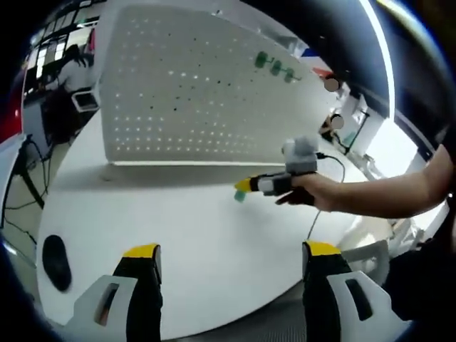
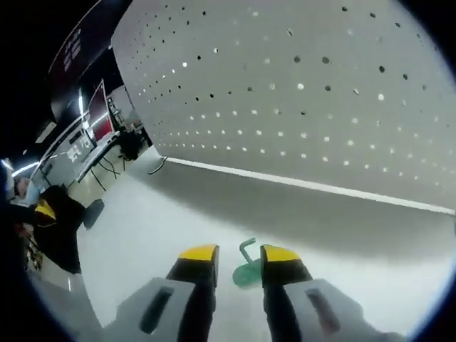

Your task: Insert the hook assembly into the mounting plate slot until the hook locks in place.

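Risk sits mostly in the grip: the green hook (image 2: 247,269) is pinched between the nearly closed jaws of the right gripper (image 2: 237,258), with only its base caught and its bent stem standing up between the yellow tips. If that base is turned or let slip on the way in, the stem could be presented crooked and skid off the face of the white pegboard (image 2: 313,92) instead of seating in a hole. In the left gripper view the right gripper (image 1: 242,189) is seen low over the white table (image 1: 214,249), in a person's hand (image 1: 313,191), well short of the board (image 1: 192,92). Three green hooks (image 1: 275,67) are already hung high on the board, and a neighbour could be knocked if the new one is brought in beside them. The left gripper (image 1: 233,251) is held wide open, nothing between its jaws, so no steadying is offered. A dark mouse (image 1: 55,261) lies apart on the table. No brand, label or legible writing can be made out.
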Demonstrator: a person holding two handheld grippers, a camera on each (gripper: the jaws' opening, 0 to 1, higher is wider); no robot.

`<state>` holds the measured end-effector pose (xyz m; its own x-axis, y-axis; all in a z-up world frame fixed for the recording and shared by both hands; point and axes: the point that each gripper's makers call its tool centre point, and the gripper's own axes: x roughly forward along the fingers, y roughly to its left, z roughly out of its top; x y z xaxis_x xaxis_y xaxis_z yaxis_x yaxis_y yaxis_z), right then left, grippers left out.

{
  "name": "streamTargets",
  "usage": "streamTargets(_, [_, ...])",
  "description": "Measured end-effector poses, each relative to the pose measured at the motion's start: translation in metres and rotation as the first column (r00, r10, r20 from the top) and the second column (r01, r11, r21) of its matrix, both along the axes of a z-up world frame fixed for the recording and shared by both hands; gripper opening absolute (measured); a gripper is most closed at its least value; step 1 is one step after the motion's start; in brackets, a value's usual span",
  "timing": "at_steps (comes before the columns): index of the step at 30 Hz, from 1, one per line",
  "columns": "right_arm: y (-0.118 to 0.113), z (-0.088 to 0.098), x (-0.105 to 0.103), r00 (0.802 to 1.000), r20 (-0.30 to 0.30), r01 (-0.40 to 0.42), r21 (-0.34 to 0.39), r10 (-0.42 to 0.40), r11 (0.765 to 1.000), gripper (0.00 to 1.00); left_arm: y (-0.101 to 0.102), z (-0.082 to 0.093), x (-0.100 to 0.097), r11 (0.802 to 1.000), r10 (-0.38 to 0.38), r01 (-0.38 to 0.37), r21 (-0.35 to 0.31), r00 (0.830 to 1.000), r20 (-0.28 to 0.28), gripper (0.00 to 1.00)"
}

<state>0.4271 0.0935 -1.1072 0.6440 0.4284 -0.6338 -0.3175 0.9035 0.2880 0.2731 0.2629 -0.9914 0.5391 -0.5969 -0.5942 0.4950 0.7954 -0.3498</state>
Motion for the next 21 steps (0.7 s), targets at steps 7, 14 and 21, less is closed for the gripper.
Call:
streamTargets(7, [0.004, -0.006, 0.007, 0.996, -0.080, 0.039, 0.025, -0.037, 0.999, 0.15, 0.000, -0.004, -0.001, 1.000, 0.003, -0.003, -0.004, 1.000, -0.011, 0.82])
streamTargets(14, [0.004, -0.006, 0.010, 0.994, -0.103, 0.050, 0.026, -0.048, 0.998, 0.04, 0.001, -0.006, -0.001, 1.000, 0.008, -0.008, -0.006, 1.000, -0.016, 0.81])
streamTargets(21, [0.002, 0.000, 0.008, 0.994, -0.089, 0.065, 0.051, -0.060, 0.997, 0.00, -0.001, -0.006, -0.002, 1.000, 0.004, -0.005, -0.006, 1.000, -0.015, 0.81])
